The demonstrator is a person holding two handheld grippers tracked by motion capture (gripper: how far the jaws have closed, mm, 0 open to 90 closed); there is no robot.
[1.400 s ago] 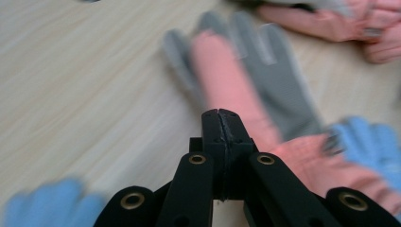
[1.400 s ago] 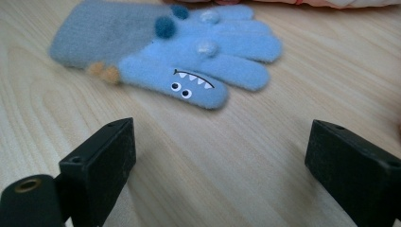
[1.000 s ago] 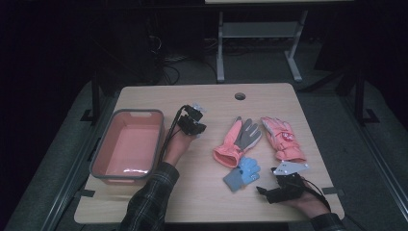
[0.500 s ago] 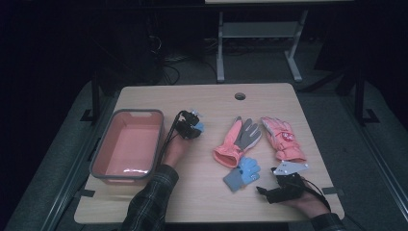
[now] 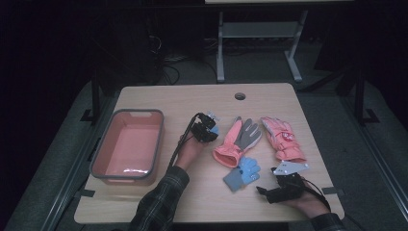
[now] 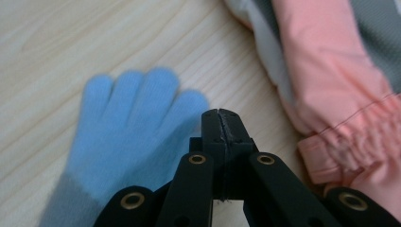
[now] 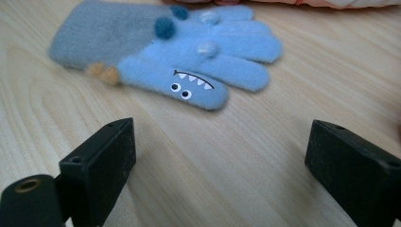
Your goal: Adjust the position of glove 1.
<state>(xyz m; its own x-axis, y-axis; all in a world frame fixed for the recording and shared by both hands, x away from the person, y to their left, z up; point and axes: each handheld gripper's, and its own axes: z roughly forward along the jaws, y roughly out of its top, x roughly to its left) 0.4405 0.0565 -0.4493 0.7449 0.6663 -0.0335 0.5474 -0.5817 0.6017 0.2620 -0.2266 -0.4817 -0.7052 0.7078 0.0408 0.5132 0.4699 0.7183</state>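
Observation:
My left gripper (image 5: 210,129) hovers at mid-table, just left of a pink glove with a grey palm (image 5: 238,139). In the left gripper view its jaws (image 6: 221,116) are shut on the edge of a small blue glove (image 6: 127,127) with a grey cuff; that pink glove (image 6: 331,80) lies to the right. A second blue glove (image 5: 243,173) with a monster face (image 7: 189,56) lies on the table nearer the person. My right gripper (image 5: 265,190) rests near the front edge, open (image 7: 222,161), and points at that glove from a short way off.
A pink tub with a grey rim (image 5: 138,112) stands on the left of the wooden table (image 5: 192,98). A second pink glove (image 5: 283,138) lies at the right. A round cable hole (image 5: 240,96) sits near the far edge. Dark floor surrounds the table.
My left gripper has moved right and toward the person, a little lower, with the blue glove still in it. The right gripper has stayed put.

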